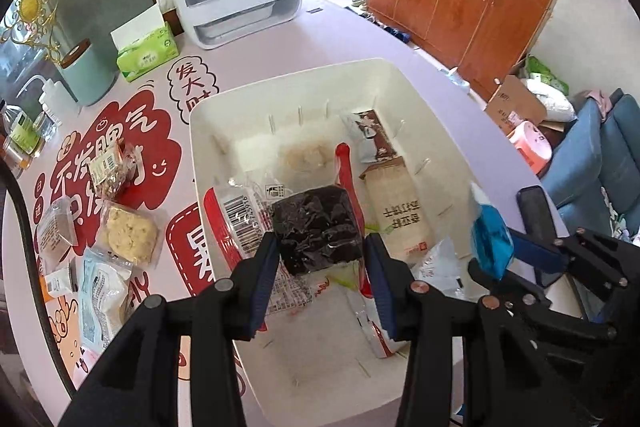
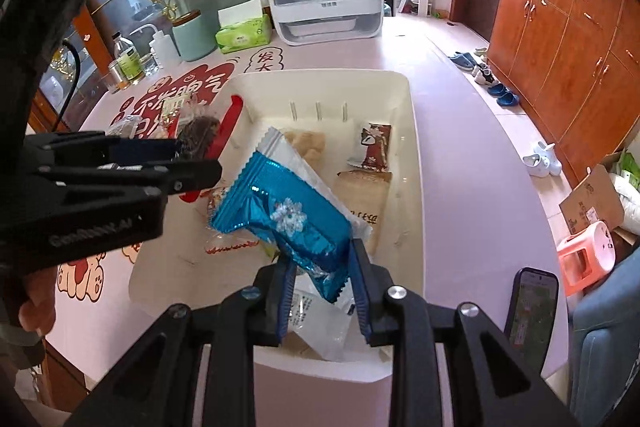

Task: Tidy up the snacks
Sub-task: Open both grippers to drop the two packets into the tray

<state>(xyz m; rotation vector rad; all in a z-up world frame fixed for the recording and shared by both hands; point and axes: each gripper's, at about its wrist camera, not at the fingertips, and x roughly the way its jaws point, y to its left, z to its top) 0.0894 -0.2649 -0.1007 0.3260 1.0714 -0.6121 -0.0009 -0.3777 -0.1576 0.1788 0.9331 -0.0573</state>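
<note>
While tilted down over bin (image 1: 404, 75) | left tongs (image 1: 320, 259) grip dark snack (image 1: 316, 227) | right tongs (image 2: 322, 279) seemingly hold blue packet (image 2: 280, 211)

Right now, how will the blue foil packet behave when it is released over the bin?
The blue foil packet looks thin and light, pinched only at its corner by the right hand-held gripper. It probably flops and slides. It should land flat in the white bin.
</note>
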